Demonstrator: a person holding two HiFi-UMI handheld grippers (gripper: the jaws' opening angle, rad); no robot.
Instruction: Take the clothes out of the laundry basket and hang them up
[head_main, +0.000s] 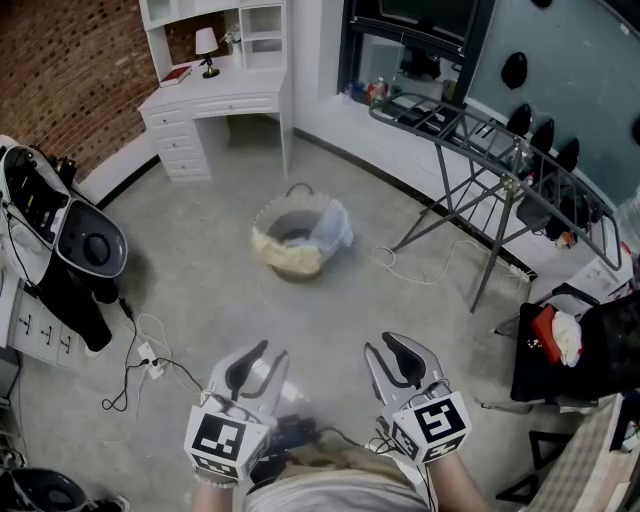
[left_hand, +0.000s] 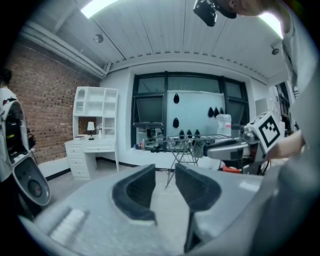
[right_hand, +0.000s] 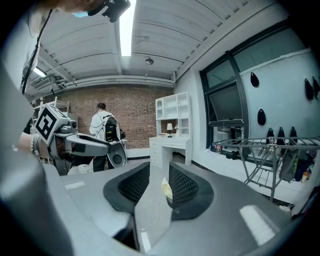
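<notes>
The left gripper (head_main: 272, 350) and the right gripper (head_main: 383, 345) are both open and hold nothing. They sit side by side and point forward. The round, pale laundry basket (head_main: 292, 240) stands on the grey floor (head_main: 200, 280) straight ahead, well apart from both, with light blue cloth (head_main: 332, 228) inside. It lines up a bit more with the left gripper, so that one looks nearer. The dark metal drying rack (head_main: 480, 130) stands off to the right.

Laundry basket (head_main: 288, 262) contents indistinct, too small
</notes>
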